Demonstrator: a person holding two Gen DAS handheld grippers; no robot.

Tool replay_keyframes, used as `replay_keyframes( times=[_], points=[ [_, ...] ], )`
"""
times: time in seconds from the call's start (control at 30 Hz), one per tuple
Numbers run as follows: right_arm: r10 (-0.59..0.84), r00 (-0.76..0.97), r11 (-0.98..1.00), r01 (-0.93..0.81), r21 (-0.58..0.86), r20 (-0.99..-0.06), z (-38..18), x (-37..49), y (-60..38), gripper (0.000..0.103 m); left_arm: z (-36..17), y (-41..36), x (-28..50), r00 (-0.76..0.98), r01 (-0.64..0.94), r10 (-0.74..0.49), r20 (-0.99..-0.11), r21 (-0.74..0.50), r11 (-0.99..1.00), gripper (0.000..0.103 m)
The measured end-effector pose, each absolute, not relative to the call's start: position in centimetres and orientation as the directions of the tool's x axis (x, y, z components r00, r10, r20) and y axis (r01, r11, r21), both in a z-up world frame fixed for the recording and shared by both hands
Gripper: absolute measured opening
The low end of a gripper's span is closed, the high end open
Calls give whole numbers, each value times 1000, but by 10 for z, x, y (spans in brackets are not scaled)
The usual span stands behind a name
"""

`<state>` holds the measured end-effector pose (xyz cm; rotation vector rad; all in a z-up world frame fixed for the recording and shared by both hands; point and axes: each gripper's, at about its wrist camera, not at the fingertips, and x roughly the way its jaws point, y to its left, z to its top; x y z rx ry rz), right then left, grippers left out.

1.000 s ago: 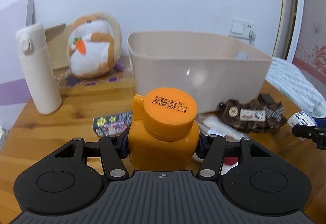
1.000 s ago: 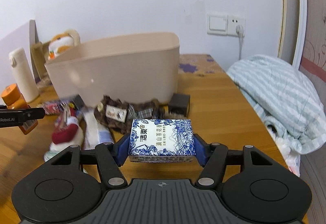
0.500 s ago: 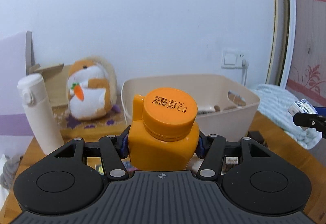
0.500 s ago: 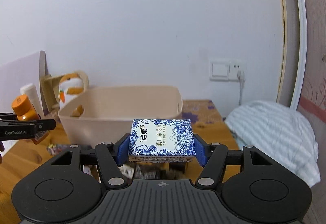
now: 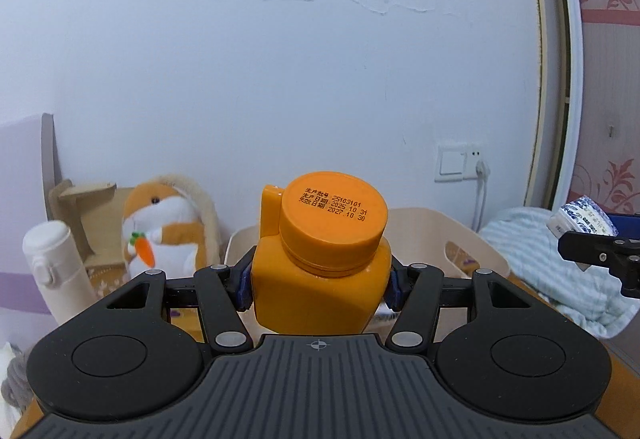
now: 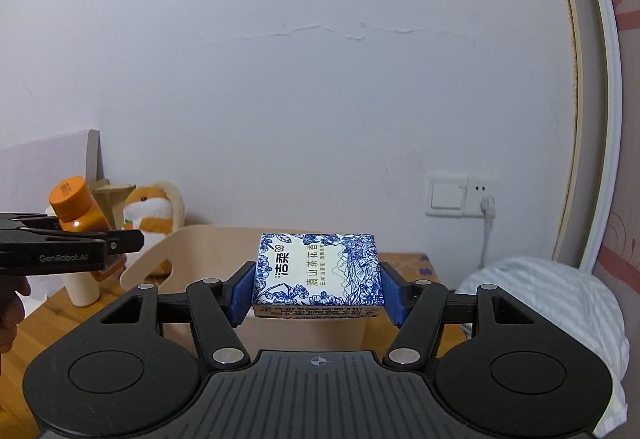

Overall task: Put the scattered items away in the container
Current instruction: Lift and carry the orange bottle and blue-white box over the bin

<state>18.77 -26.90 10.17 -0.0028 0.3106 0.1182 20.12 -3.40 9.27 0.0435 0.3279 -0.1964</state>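
The left tongs [image 5: 320,285] are clamped on an orange bottle [image 5: 324,271], their blue pads pressed against its two flat sides just below the shoulder; the bottle stands upright between them with its round orange cap [image 5: 334,225], printed with dark date lettering, facing the camera. Behind the bottle sits the beige container [image 5: 460,243], its rim showing on either side of the bottle, resting on the wooden desk [image 5: 532,291]. To the left of the container an orange and white plush toy [image 5: 166,227] holding a small carrot leans by a piece of brown cardboard [image 5: 86,207], and a white flask [image 5: 58,271] stands upright in front of that. The right tongs [image 6: 318,287] grip a blue and white tissue pack [image 6: 318,273] by its two short ends, the pack lying flat and level between the blue pads, its printed top face turned up toward the camera. In the right wrist view the pack hangs in front of the container's near wall, and the left tongs with the bottle appear at the left edge, held up off the desk beside the container, with part of a hand [image 6: 10,315] below them. A striped blanket [image 6: 560,295] is bunched at the right of the desk, and a wall switch [image 6: 448,197] with a plugged socket sits on the white wall behind.
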Motion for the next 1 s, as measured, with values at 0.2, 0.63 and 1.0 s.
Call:
replay_keyframes(
  times=[0.2,0.63,1.0],
  points=[
    [120,949,993,-119,24,-293,110,207,-272,60,98,-39,222,931,174,-167,-326,-9,985,59],
    [120,930,993,-120,23,-347,104,266,-271,60,95,-49,285,910,113,-120,-398,-41,993,59],
    [88,896,992,-120,-46,-435,82,317,-259,60,62,-55,323,840,112,-101,-533,-13,994,59]
  ],
)
